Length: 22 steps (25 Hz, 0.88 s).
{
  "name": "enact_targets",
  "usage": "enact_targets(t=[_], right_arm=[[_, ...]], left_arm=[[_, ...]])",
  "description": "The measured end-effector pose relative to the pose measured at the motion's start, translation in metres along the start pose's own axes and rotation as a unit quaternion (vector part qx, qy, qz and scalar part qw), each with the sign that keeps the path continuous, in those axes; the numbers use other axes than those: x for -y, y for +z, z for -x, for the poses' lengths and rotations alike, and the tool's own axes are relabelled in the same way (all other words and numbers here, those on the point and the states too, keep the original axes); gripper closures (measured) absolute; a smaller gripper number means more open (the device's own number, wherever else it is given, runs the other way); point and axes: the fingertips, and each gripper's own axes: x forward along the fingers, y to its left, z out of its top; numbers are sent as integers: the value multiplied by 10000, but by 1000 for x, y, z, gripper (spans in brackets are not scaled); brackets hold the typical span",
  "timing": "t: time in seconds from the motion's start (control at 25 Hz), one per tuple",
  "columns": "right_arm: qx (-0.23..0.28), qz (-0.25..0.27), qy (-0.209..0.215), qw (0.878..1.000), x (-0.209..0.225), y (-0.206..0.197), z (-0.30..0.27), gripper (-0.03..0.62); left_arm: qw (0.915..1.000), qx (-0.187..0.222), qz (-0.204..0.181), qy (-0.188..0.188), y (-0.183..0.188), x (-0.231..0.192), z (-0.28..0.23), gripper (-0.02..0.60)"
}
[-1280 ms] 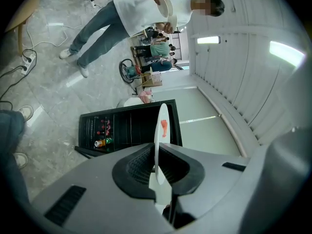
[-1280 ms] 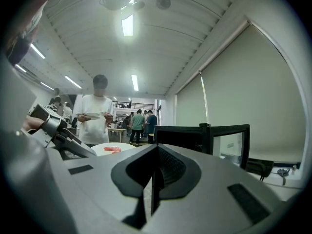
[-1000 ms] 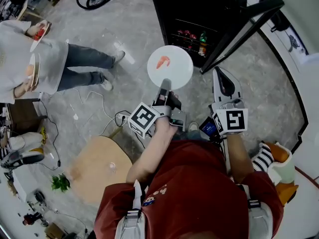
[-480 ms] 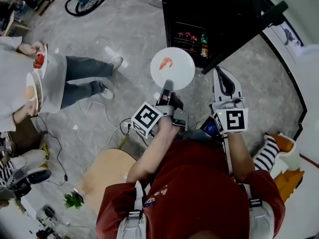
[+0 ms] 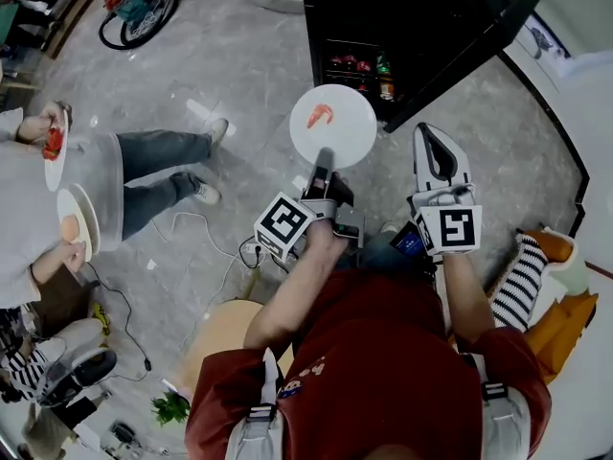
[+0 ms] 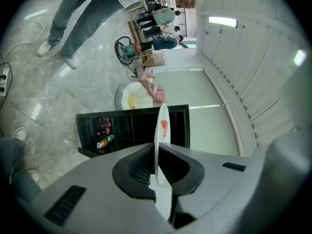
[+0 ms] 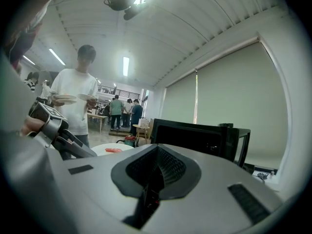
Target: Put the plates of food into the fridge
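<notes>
While left gripper (image 5: 323,161) pinches the plate (image 5: 340,132) over grey floor (image 5: 230,56), the fridge (image 5: 383,17) stands open.

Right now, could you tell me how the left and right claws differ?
The left claw is clamped on the rim of the white plate; the right claw is shut on nothing. The left claw's marker cube sits tilted; the right claw's sits square. Both point toward the open fridge.
</notes>
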Motion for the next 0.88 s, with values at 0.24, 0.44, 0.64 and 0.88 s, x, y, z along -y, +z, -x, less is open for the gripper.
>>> enact_targets(t=[0.24, 0.44, 0.64, 0.88], right_arm=[[-70, 10, -125, 9999, 5, -4, 4, 583], [-68, -87, -147, 9998, 17, -14, 5, 583], [-32, -258, -128, 9996, 52, -33, -2, 583], [3, -401, -72, 9992, 90, -47, -9, 583]], left_arm=[[9999, -154, -44, -5, -2, 0, -9, 558], [9998, -188, -63, 48, -9, -3, -21, 558], [9997, -148, -157, 107, -28, -8, -56, 558], [9996, -72, -182, 188, -50, -13, -90, 558]])
